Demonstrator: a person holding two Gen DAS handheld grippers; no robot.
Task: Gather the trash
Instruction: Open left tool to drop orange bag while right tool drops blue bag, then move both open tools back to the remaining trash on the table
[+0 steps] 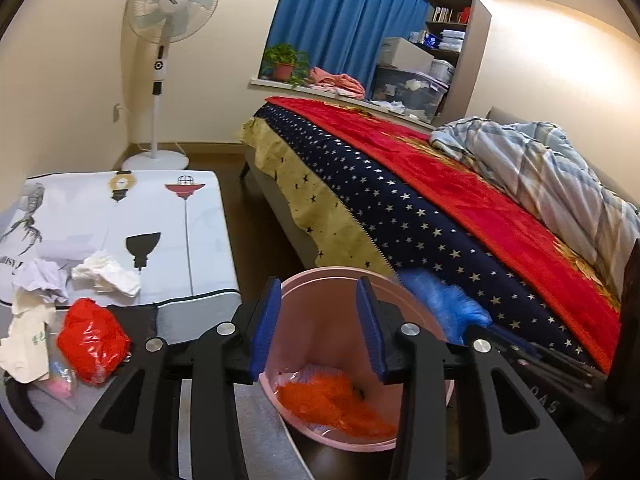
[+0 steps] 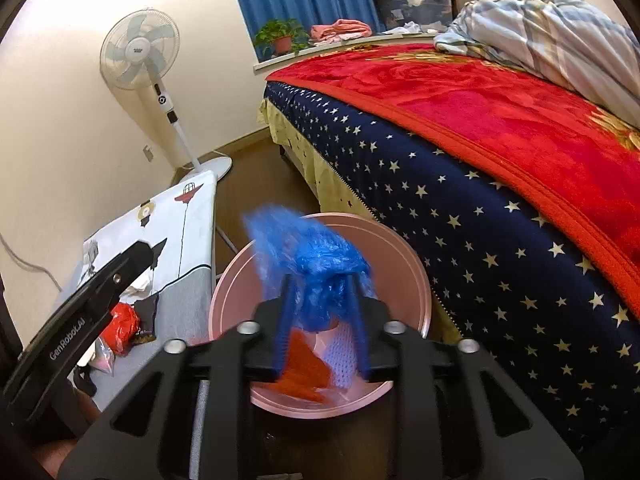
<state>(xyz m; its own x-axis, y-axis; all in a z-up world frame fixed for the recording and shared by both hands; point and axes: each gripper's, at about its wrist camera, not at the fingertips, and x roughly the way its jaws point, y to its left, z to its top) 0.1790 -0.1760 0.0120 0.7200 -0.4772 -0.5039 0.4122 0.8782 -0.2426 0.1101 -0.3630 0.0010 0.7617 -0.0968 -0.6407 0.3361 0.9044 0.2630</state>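
Note:
A pink bin (image 1: 400,292) stands on the floor between the table and the bed. An orange plastic bag (image 1: 332,400) and a pale mesh piece (image 2: 340,360) lie inside it. My left gripper (image 1: 319,284) hangs open over the bin with nothing between its fingers. My right gripper (image 2: 320,280) is over the bin (image 2: 400,272) too, its jaws parted around a blurred blue plastic bag (image 2: 308,264) that sits loose between them. On the table lie a red plastic bag (image 1: 92,344), crumpled white paper (image 1: 106,276) and more white tissue (image 1: 40,280).
The table (image 1: 180,220), covered in a white printed cloth, is on the left. A bed (image 1: 460,216) with a starred navy cover and a red blanket runs along the right, close to the bin. A standing fan (image 1: 172,4) is in the far corner.

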